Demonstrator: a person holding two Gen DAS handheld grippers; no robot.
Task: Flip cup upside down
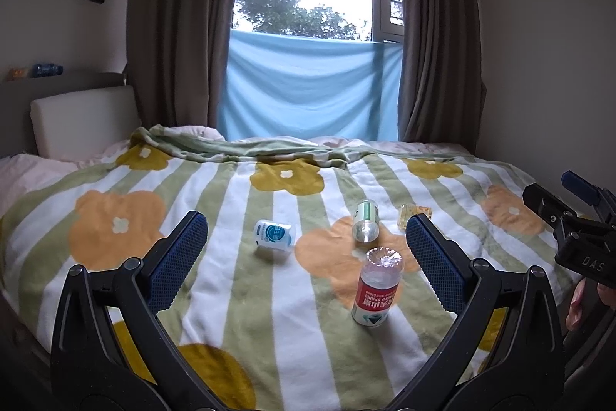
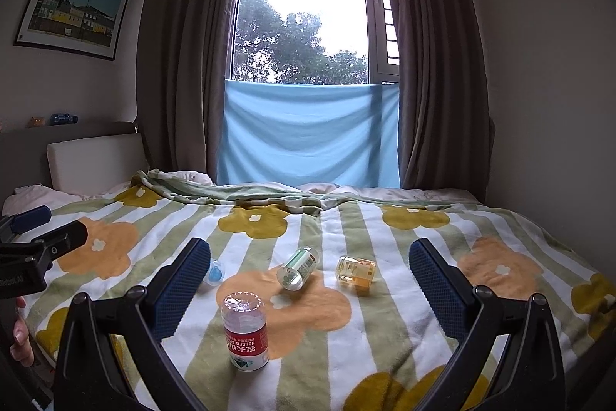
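We find the cut bottle cup [image 1: 377,286] standing inverted on the blanket [image 1: 238,295] nearest us — label upside down, apparently already flipped — with left gripper [image 1: 304,260] and right gripper [image 2: 310,286] both released and clear of it.

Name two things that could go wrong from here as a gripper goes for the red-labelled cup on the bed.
The red-labelled cup stands on a soft blanket, so it may tip when nudged. The green-labelled container lies on its side just behind and could roll if bumped. Both the left gripper and right gripper are open and empty.
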